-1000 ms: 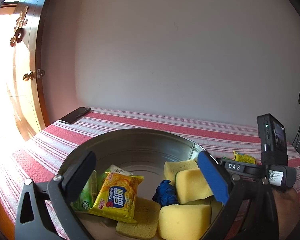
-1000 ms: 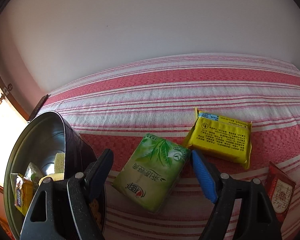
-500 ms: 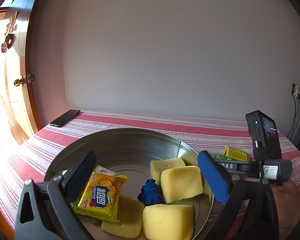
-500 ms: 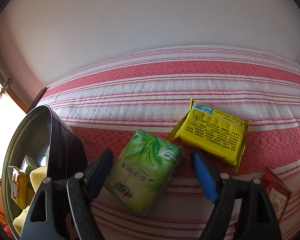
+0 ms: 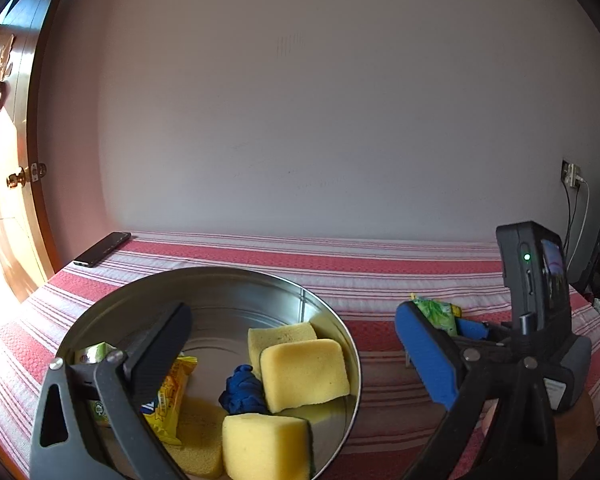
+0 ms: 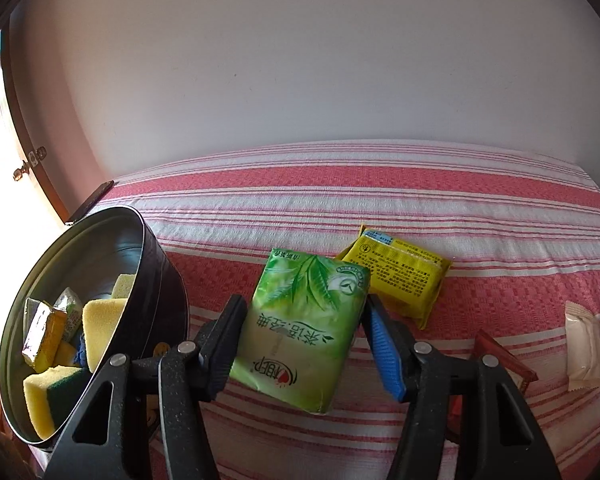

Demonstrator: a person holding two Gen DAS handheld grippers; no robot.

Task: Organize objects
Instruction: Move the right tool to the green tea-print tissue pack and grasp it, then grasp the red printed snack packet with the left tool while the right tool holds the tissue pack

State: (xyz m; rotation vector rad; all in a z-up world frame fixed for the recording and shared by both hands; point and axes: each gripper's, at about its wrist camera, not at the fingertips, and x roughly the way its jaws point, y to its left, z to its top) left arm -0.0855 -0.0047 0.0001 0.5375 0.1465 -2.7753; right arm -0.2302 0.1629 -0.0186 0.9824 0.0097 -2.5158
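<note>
Right tongs point(image 6: 304, 344) just closing in on the green tissue pack point(image 6: 306, 328), pads pressed against both long sides, pack tilted and likely coming up off the striped surface point(image 6: 420, 200) for the trip to the metal tin point(image 6: 162, 280) just to the left. Left tongs point(image 5: 296, 356) gaping wide, gripping nothing, hanging over the tin's sponges point(image 5: 304, 374) and snack packet point(image 5: 172, 396), probably clearing the way. Yellow packet point(image 6: 404, 276) waiting flat just behind the pack, a likely next pick.
</note>
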